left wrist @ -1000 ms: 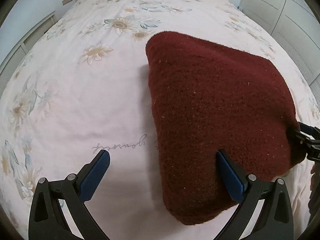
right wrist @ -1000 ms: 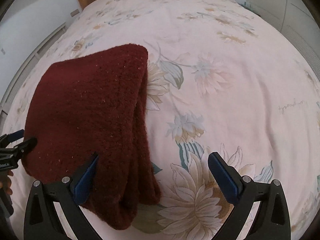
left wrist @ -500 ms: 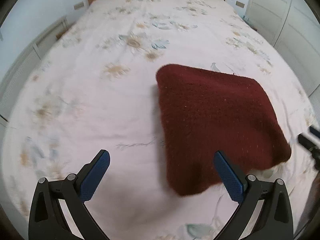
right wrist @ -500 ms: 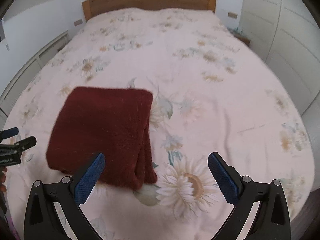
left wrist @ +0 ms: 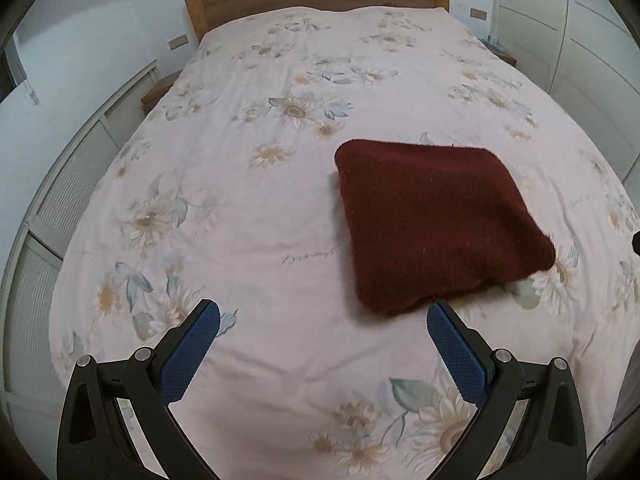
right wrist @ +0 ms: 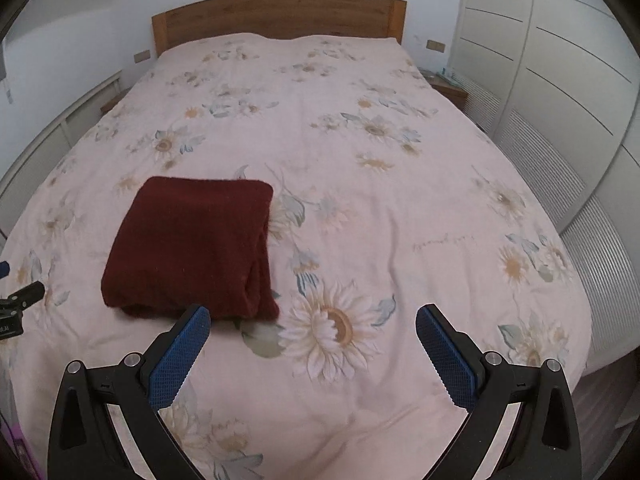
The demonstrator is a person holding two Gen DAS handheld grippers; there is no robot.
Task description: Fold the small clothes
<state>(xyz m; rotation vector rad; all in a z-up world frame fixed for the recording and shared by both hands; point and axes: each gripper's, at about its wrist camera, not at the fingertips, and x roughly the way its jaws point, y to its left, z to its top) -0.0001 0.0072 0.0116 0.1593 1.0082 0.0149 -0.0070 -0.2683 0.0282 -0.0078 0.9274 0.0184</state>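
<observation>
A dark red knitted garment lies folded into a rough square on the bed, its stacked layers showing along the right edge. My left gripper is open and empty, hovering well short of the garment's near corner. Open too, my right gripper holds nothing, and the garment lies just beyond its left finger. Part of the left gripper's black frame shows at the left edge of the right wrist view.
The pink floral bedspread covers the whole bed, with a wooden headboard at the far end. White slatted wardrobe doors stand on the right and white panels on the left. A nightstand is beside the bed.
Both grippers have pulled back and up from the garment. It filled the views a second ago and now lies small and flat on the bed.
</observation>
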